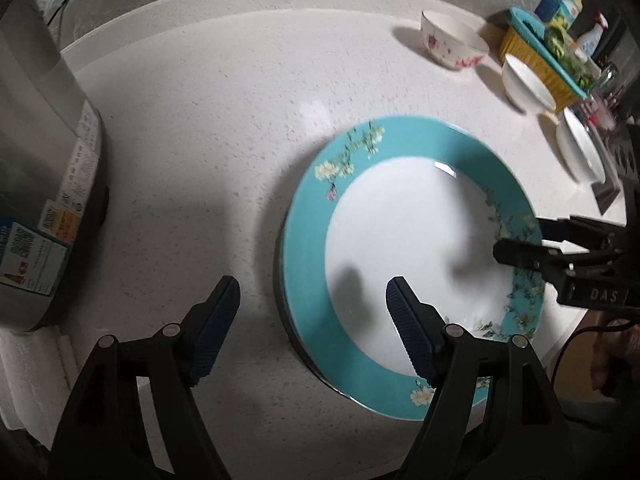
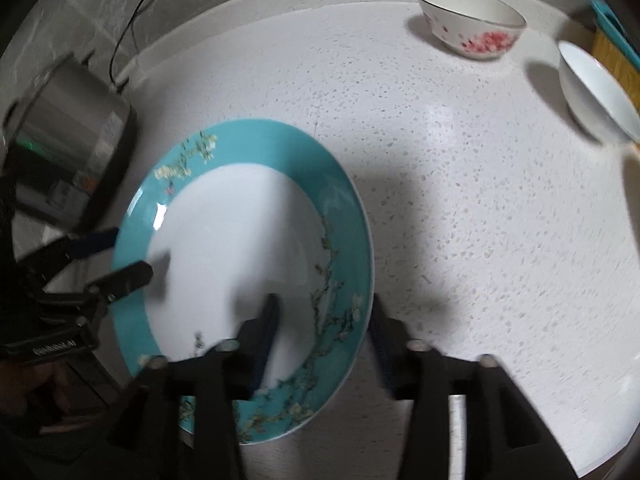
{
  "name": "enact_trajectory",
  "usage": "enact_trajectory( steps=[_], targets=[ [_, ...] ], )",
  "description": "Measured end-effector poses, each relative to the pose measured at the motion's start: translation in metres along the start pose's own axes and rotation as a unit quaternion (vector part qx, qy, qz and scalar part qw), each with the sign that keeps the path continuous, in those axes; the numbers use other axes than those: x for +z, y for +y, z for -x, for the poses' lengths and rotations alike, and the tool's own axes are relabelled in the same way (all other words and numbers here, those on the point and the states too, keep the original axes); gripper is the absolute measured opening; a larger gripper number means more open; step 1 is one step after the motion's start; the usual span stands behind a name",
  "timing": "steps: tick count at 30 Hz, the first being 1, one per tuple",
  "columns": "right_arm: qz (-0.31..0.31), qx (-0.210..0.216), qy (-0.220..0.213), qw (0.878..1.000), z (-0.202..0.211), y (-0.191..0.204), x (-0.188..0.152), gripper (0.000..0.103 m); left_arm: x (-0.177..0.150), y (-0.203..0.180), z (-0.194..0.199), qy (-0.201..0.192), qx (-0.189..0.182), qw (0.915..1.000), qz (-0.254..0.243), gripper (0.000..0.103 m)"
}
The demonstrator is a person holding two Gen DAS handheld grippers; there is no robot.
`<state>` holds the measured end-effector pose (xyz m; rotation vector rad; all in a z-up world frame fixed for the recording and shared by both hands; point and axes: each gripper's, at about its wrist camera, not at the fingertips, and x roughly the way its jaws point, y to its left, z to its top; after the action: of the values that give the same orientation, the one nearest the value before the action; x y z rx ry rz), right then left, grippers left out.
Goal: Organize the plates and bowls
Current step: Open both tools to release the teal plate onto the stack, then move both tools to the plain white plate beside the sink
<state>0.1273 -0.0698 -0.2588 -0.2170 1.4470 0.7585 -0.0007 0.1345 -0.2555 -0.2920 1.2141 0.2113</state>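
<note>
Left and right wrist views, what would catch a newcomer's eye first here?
The big turquoise-rimmed plate with blossom sprays lies on the speckled white counter, seemingly on top of another plate. Both grippers stand open astride its rim, the left gripper at one edge and the right gripper at the opposite one. Farther back sit a pink-flowered bowl and a plain white bowl.

White speckled stone worktop (image 1: 208, 128), raised lip along the far edge. Near the front edge, a teal-rimmed plate (image 1: 312, 264) with blossom sprigs, lying on at least one more plate beneath. Toward the far right corner, a white bowl with pink flowers (image 1: 454, 42); just right of it a plain white bowl (image 1: 526, 84) and a yellow basket (image 1: 532, 64). At the left edge, a grey labelled appliance (image 1: 44, 168). By the right edge, a white plate (image 1: 580, 148).
</note>
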Motion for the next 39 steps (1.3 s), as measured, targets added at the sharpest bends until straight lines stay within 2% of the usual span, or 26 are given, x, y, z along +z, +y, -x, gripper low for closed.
enact_trajectory(
  steps=[1, 2, 4, 6, 9, 13, 15, 16, 19, 22, 24, 26, 28, 30, 33, 39],
  targets=[
    [-0.007, 0.002, -0.009, 1.0, 0.004, -0.002, -0.001, 0.077, 0.002, 0.002, 0.004, -0.004, -0.005, 1.0, 0.006, 0.074],
    [-0.014, 0.009, -0.015, 1.0, 0.008, -0.004, -0.002, 0.079, 0.004, 0.004, 0.011, -0.01, -0.015, 0.9997, 0.014, 0.074],
    [-0.037, 0.031, -0.029, 0.998, 0.018, -0.012, -0.007, 0.08, 0.01, 0.004, 0.026, -0.025, -0.043, 0.9985, 0.025, 0.074],
    [-0.067, 0.048, -0.042, 0.996, 0.031, -0.025, -0.013, 0.08, 0.019, -0.004, 0.043, -0.045, -0.081, 0.9954, 0.026, 0.08],
    [-0.125, 0.078, -0.068, 0.987, 0.061, -0.053, -0.029, 0.083, 0.034, -0.031, 0.06, -0.069, -0.144, 0.9871, 0.011, 0.087],
    [-0.192, 0.099, -0.112, 0.97, 0.107, -0.112, -0.049, 0.087, 0.048, -0.085, 0.061, -0.066, -0.222, 0.9728, 0.01, 0.087],
    [-0.221, 0.108, -0.134, 0.96, 0.127, -0.147, -0.054, 0.088, 0.052, -0.116, 0.054, -0.063, -0.241, 0.9683, 0.016, 0.093],
    [-0.23, 0.109, -0.142, 0.956, 0.136, -0.165, -0.055, 0.088, 0.053, -0.13, 0.05, -0.058, -0.244, 0.968, 0.018, 0.099],
    [-0.232, 0.11, -0.168, 0.952, 0.164, -0.218, -0.055, 0.088, 0.063, -0.182, 0.029, -0.049, -0.243, 0.9685, 0.024, 0.1],
    [-0.2, 0.1, -0.181, 0.958, 0.187, -0.275, -0.049, 0.088, 0.077, -0.238, 0.0, -0.054, -0.215, 0.9741, 0.044, 0.1],
    [-0.188, 0.095, -0.17, 0.963, 0.195, -0.321, -0.042, 0.088, 0.087, -0.276, -0.023, -0.049, -0.215, 0.9735, 0.06, 0.1],
    [-0.184, 0.098, -0.164, 0.964, 0.198, -0.36, -0.04, 0.088, 0.099, -0.32, -0.044, -0.038, -0.196, 0.9785, 0.052, 0.1],
    [-0.19, 0.093, -0.134, 0.968, 0.194, -0.39, -0.033, 0.089, 0.11, -0.355, -0.064, -0.026, -0.193, 0.9797, 0.047, 0.1],
    [-0.177, 0.098, -0.117, 0.972, 0.189, -0.414, -0.028, 0.089, 0.119, -0.384, -0.081, -0.018, -0.165, 0.9856, 0.033, 0.1],
    [-0.172, 0.106, -0.094, 0.975, 0.178, -0.439, -0.017, 0.089, 0.138, -0.413, -0.099, -0.022, -0.148, 0.9886, 0.021, 0.1],
    [-0.147, 0.129, -0.066, 0.978, 0.152, -0.453, 0.006, 0.088, 0.172, -0.436, -0.137, 0.012, -0.106, 0.9941, 0.02, 0.099]
  ],
)
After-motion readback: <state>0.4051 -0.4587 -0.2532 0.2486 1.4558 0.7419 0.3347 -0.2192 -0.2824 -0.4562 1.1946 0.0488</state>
